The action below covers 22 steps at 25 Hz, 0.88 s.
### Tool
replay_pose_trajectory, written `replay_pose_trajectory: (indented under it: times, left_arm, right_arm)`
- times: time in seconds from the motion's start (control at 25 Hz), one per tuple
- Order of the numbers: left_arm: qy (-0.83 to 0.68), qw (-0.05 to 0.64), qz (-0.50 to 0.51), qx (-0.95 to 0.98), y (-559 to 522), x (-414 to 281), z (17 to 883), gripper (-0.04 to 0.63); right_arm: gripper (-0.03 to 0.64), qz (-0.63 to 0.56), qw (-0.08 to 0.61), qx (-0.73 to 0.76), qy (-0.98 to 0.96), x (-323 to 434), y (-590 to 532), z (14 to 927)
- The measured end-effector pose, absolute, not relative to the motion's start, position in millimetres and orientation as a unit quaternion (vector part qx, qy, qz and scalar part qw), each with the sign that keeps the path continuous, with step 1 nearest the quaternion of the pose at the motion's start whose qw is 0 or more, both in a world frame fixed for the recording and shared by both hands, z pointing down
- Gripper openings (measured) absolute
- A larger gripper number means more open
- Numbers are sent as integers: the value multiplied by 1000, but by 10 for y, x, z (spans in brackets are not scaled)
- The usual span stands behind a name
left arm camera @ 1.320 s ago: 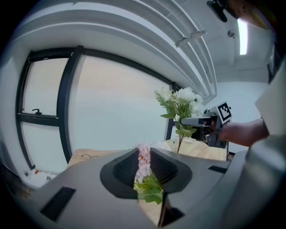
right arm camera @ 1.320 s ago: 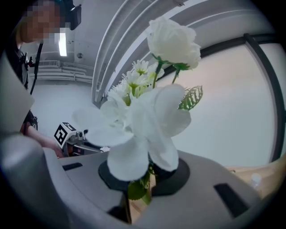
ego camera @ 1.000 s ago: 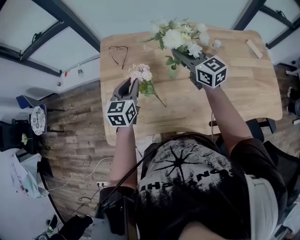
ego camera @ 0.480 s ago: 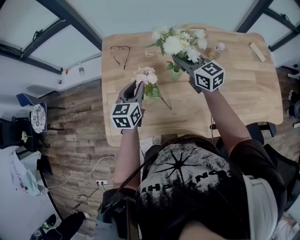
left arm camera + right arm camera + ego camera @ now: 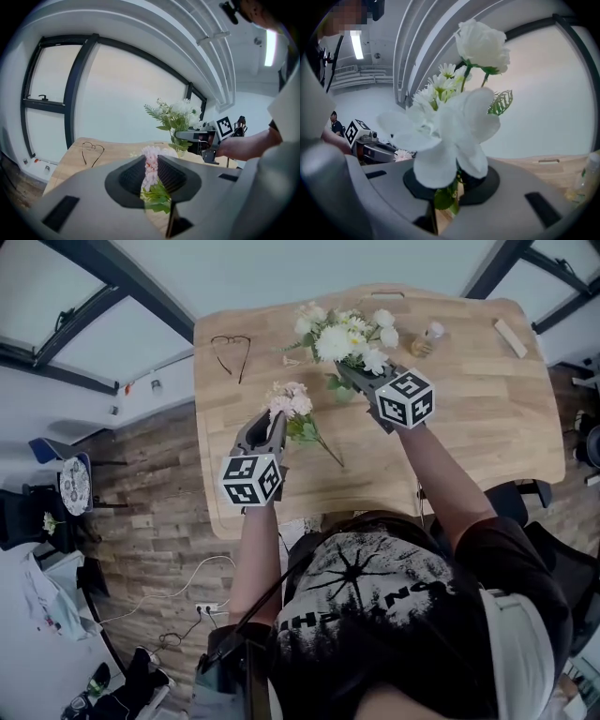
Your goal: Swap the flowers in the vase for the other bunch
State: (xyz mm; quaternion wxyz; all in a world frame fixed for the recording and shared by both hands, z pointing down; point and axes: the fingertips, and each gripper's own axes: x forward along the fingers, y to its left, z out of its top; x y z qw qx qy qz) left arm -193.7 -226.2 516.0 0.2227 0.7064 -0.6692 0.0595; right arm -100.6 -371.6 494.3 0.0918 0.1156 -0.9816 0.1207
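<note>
The wooden table (image 5: 469, 427) bears eyeglasses (image 5: 231, 349) at left, a small bottle (image 5: 427, 337) and block (image 5: 509, 337) at right.

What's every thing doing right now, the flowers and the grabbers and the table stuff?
left gripper: shut on the pink bunch.
right gripper: shut on the white bunch.
pink bunch: gripped near its blooms.
white bunch: gripped by the stems, upright.
vase: standing, partly hidden under the white bunch.
glasses: lying flat, arms open.
bottle: standing upright.
wooden block: lying flat.
</note>
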Motion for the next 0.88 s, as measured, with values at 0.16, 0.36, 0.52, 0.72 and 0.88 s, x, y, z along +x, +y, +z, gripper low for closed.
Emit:
replay_pose_trajectory:
  times: [0.16, 0.36, 0.52, 0.72, 0.88]
  left_arm:
    - [-663, 230, 64, 709, -2280, -1874, 5235, 89]
    - [-658, 234, 70, 713, -2285, -1835, 5273, 89]
    - [-656, 238, 76, 712, -2267, -1816, 5313, 91]
    - [-654, 241, 78, 712, -2254, -1805, 5329, 90]
    - [-655, 241, 80, 712, -2270, -1790, 5332, 91]
  right_arm:
    - [67, 126, 100, 118, -980, -983, -3722, 5085]
    - [67, 134, 111, 121, -977, -973, -3726, 5252]
    - [67, 137, 114, 121, -976, -973, -3717, 5365]
    - [67, 139, 110, 121, -977, -984, -3723, 5380]
    - [68, 143, 110, 119, -976, -1001, -3737, 5391]
